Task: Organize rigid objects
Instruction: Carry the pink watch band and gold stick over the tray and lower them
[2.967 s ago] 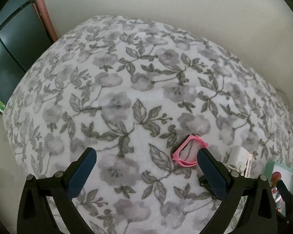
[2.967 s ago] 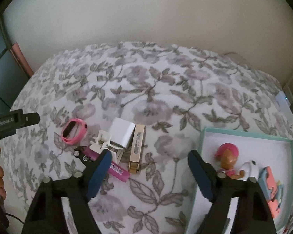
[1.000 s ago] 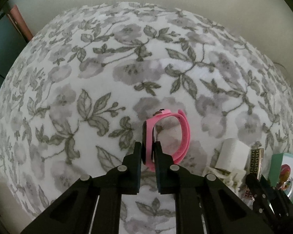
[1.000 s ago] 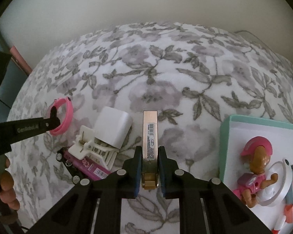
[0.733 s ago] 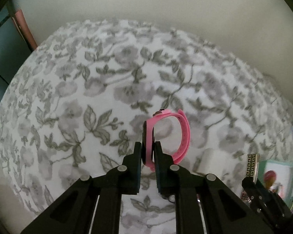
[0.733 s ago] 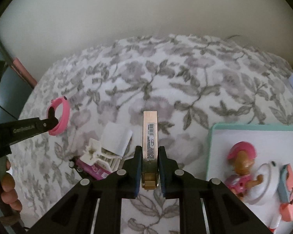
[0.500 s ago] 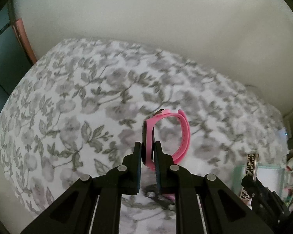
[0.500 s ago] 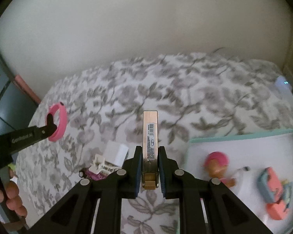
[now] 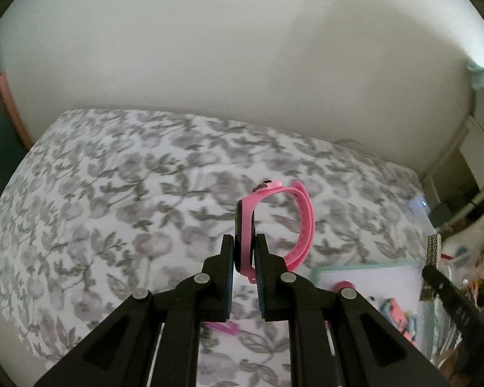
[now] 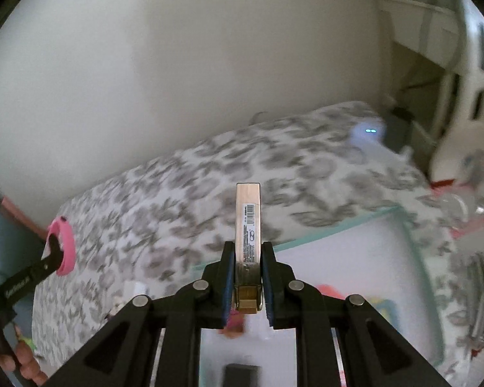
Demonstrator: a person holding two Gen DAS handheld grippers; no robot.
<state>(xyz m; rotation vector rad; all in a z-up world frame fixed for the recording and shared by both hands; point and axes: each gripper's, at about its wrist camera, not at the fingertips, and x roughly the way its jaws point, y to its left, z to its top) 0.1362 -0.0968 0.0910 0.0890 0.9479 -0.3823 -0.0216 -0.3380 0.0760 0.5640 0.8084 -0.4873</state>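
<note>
In the left wrist view my left gripper (image 9: pixel 244 251) is shut on a pink wristband (image 9: pixel 276 225), held in the air above the floral-covered table (image 9: pixel 113 193). My right gripper (image 10: pixel 247 258) is shut on a slim gold box (image 10: pixel 248 222) with a barcode, which stands upright between the pads. Below it lies a mint-rimmed white tray (image 10: pixel 338 225) with blurred toys in it. The right wrist view shows the left gripper's tip and the pink wristband (image 10: pixel 63 248) at the far left. The left wrist view shows the tray (image 9: pixel 371 266) at lower right, with the gold box (image 9: pixel 432 258) above it.
A pale wall (image 9: pixel 242 64) stands behind the table. White furniture (image 10: pixel 468 80) and a small device with blue lights (image 10: pixel 369 131) lie at the far right. A pink item (image 9: pixel 222 327) lies on the cloth under the left gripper. A person's fingers (image 10: pixel 25 364) show at lower left.
Both grippers have risen from the cloth with their loads and swung right. The right gripper now hangs over the tray; the charger and clip have slid out of its view.
</note>
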